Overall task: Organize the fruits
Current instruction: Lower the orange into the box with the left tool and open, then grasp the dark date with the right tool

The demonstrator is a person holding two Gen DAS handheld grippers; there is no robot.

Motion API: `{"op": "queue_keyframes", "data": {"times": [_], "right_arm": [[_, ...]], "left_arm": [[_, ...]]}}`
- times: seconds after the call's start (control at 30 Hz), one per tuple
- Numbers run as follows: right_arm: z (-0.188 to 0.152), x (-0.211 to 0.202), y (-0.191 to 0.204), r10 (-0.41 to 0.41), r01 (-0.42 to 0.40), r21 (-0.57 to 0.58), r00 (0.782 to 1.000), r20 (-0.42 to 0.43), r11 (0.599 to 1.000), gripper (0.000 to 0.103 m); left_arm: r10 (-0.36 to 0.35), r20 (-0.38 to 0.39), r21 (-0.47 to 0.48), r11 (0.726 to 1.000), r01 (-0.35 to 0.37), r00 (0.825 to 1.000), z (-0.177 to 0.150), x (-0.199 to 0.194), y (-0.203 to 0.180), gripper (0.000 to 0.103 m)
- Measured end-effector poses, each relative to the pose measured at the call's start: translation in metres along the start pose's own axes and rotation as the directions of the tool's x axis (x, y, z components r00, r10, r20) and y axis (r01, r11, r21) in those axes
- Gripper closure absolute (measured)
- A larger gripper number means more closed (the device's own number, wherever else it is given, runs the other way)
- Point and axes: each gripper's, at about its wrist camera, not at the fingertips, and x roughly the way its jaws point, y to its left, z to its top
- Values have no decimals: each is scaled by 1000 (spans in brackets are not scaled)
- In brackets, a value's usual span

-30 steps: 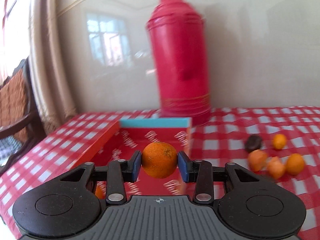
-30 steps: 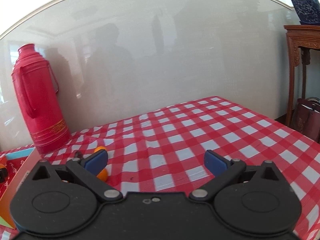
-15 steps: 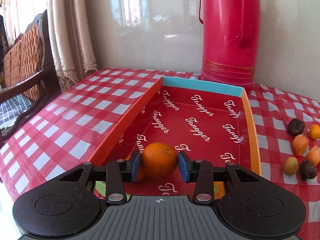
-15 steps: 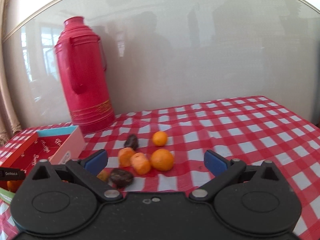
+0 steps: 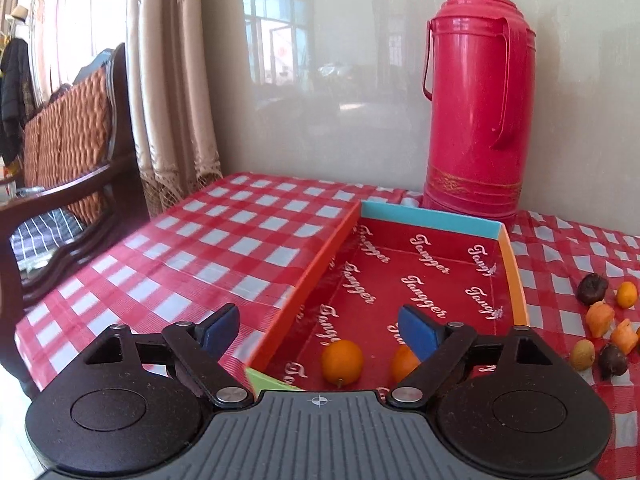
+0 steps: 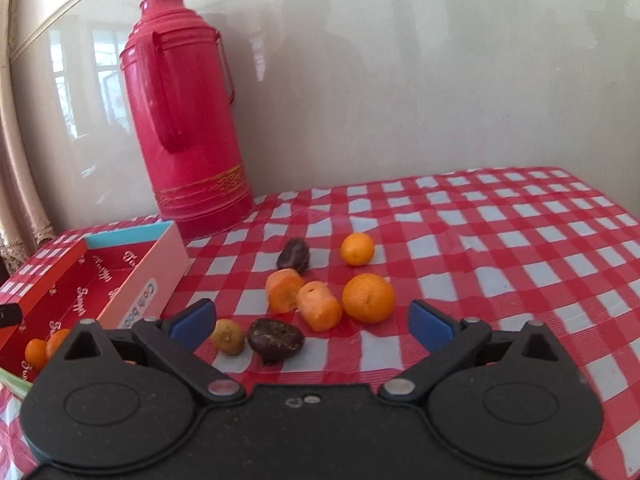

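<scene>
A shallow red box (image 5: 420, 272) with orange and blue walls lies on the checked cloth; it also shows in the right wrist view (image 6: 132, 276). Two oranges (image 5: 343, 361) (image 5: 404, 362) lie at its near end. My left gripper (image 5: 320, 330) is open and empty above them. My right gripper (image 6: 312, 324) is open and empty, just short of a loose pile of fruit: a large orange (image 6: 368, 298), a small orange (image 6: 357, 249), two carrot-like pieces (image 6: 320, 306), two dark fruits (image 6: 275, 339) and a small yellowish fruit (image 6: 228, 336).
A tall red thermos (image 5: 476, 120) stands against the wall behind the box, also in the right wrist view (image 6: 184, 120). A wooden wicker chair (image 5: 68, 168) and a curtain (image 5: 168, 80) are left of the table. The table's left edge (image 5: 24, 332) is near.
My left gripper has opened and let go of the orange, which now lies in the box beside another. My right gripper has swung left and down toward the fruit pile.
</scene>
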Motion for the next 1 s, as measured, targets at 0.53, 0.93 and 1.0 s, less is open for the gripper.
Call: {"op": "queue_keyframes", "data": {"times": [0.53, 0.93, 1.0], "right_arm": [[-3, 35, 15, 15, -13, 18, 994, -110, 1000, 54], [-8, 48, 21, 23, -22, 7, 990, -140, 1000, 71], [-8, 46, 22, 33, -33, 1, 991, -133, 999, 71]], "left_arm": [[45, 54, -21, 999, -44, 998, -5, -12, 28, 9], [64, 16, -72, 995, -63, 998, -7, -1, 47, 9], [68, 13, -77, 995, -67, 998, -7, 0, 49, 8]]}}
